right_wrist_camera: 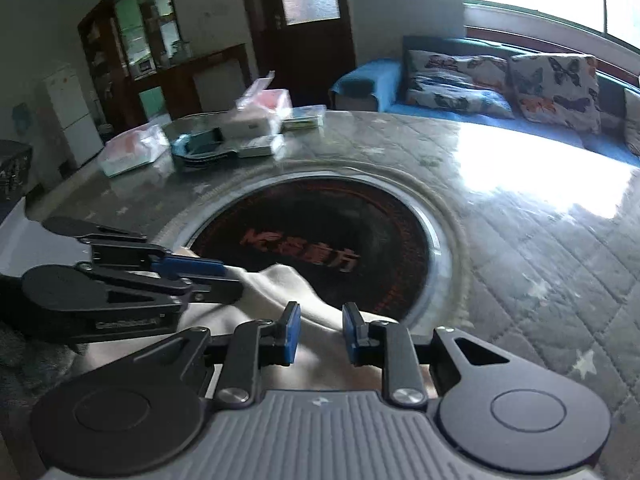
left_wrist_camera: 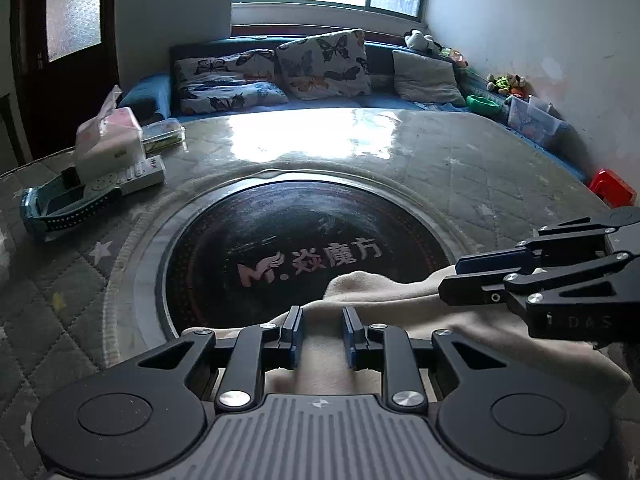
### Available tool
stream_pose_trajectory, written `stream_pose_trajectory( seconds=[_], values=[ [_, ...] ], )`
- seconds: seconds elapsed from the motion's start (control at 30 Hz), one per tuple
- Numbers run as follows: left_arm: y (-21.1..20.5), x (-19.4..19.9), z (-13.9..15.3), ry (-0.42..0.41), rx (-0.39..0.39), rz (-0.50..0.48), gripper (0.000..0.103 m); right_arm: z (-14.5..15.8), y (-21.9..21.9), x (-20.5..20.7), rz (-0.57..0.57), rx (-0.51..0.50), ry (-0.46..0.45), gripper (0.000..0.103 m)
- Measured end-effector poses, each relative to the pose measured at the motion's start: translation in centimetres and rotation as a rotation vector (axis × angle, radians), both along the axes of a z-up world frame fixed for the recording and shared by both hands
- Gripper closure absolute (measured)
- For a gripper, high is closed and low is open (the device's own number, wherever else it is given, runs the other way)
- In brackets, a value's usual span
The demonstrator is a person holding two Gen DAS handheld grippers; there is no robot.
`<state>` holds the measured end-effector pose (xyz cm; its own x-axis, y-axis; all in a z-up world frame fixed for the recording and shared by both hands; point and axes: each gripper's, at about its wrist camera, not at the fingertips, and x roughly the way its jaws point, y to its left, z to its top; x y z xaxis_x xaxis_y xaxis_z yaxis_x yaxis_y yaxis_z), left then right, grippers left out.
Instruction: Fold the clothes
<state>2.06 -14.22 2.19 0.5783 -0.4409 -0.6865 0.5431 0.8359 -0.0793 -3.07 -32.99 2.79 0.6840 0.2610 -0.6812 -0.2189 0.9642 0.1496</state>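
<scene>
The left gripper pinches a raised ridge of the cream garment between its blue pads, and the right gripper grips a second ridge of the same cloth just beside it; both jaws are drawn narrow on fabric. Both tools tilt down toward the table, side by side, each showing side-on in the other's view. The garment lies bunched at the table's near edge, its far hem lapping over the dark round glass panel at the centre. This looks like a fold's carrying stage: next, the 2 grippers should travel together, keeping the cloth taut, then lay the edge down squarely.
</scene>
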Motion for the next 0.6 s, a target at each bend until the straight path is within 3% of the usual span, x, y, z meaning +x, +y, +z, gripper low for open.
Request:
stream_pose_trajectory(
  seconds=[0.3, 0.6],
  values=[
    [3.0, -2.3, 1.7, -0.035, -0.018, 0.011, 0.080, -0.9, 1.7, 1.4, 0.023, -0.077, 0.025, 0.080],
    [5.3, -7.8, 2.0, -0.122, 0.009, -0.078, 0.079, 1.2, 4.2, -3.0, 0.153, -0.089, -0.029, 0.079]
  ],
)
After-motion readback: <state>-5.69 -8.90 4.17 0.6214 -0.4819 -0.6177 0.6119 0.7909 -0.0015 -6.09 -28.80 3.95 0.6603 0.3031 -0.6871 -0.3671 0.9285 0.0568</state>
